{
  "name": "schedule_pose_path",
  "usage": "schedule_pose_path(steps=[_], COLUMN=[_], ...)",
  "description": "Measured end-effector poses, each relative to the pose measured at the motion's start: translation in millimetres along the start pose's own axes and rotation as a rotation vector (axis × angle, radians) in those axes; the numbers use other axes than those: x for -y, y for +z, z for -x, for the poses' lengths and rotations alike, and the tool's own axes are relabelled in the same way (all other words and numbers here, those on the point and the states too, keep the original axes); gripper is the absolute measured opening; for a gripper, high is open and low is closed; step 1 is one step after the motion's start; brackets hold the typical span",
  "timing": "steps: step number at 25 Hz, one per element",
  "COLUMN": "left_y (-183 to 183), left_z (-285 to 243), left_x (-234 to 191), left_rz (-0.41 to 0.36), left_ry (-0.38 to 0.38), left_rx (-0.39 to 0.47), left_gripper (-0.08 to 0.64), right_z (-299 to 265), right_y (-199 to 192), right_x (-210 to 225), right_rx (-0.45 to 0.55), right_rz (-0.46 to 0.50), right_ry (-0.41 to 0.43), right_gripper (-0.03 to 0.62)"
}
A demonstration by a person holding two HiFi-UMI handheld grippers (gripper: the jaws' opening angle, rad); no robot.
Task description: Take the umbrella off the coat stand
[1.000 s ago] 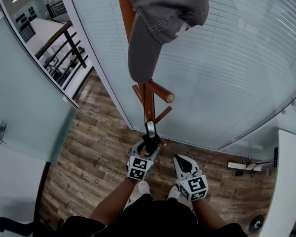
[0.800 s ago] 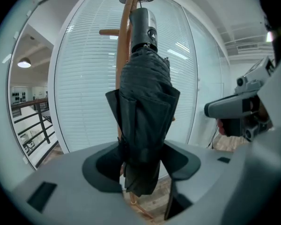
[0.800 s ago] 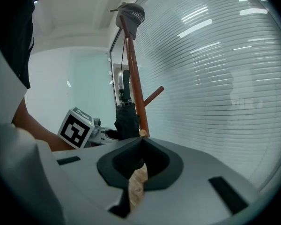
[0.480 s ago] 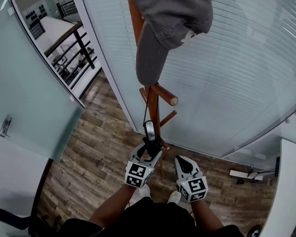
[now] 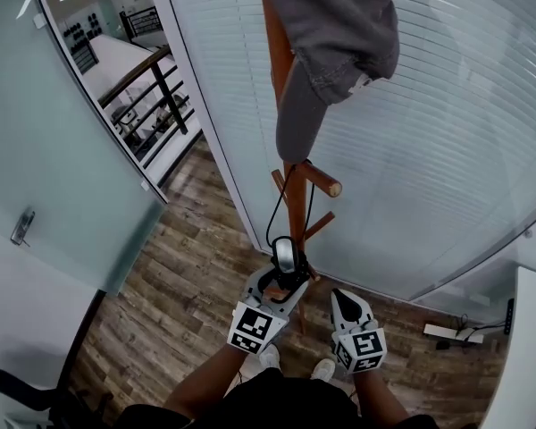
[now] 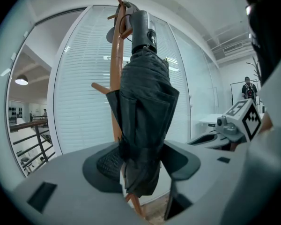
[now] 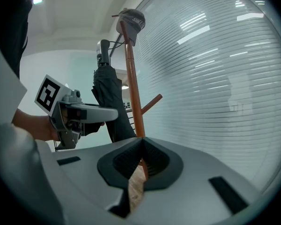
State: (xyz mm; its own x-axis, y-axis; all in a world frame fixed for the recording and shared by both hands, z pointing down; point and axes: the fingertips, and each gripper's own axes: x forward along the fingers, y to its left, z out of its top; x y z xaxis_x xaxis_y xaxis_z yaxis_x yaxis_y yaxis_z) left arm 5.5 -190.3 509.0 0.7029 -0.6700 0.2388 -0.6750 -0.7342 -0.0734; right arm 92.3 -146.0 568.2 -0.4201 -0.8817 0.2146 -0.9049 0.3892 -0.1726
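Coat stand: the wooden pole rises just beyond your grippers, against the blind-covered glass wall, and its pegs carry what hangs here.
Grey cap: it sits over the top of the pole, high above the umbrella and apart from it.
Umbrella: the folded black umbrella stands upright, handle uppermost, just left of the pole and close beside it. I judge it is not yet free.
Left gripper: your left gripper is clamped on the rolled canopy low down, both pads pressing the cloth, so the whole length can be raised.
Right gripper: your right gripper waits near and to the right, jaws together with nothing between them.
Wrist cord: the thin black loop runs from the handle up to a peg and seems hooked over it, so it must clear the tip.
Containers: none in view.
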Motion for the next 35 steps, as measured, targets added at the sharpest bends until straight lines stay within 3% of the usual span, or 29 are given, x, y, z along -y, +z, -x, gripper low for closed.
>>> schedule_pose_path(steps=[12, 24, 35], left_y=[81.9, 142.3, 174.6], left_z=[15.7, 22.3, 36.1], left_x=[-9.5, 1.5, 13.9], left_rz=[-0.130, -0.162, -0.173], left_ry=[0.011, -0.012, -0.062], left_rx=[0.118, 0.236, 0.312], left_gripper=[0.253, 0.253, 0.255], right_z=[-0.3, 5.9, 13.1], right_y=[12.9, 38.6, 31.0], right_x=[1.6, 14.0, 3.0], right_rx=[0.034, 0.108, 0.057], right_rz=[0.007, 0.049, 0.025], right_ry=[-0.010, -0.035, -0.004], right_gripper=[0.006, 0.006, 0.006])
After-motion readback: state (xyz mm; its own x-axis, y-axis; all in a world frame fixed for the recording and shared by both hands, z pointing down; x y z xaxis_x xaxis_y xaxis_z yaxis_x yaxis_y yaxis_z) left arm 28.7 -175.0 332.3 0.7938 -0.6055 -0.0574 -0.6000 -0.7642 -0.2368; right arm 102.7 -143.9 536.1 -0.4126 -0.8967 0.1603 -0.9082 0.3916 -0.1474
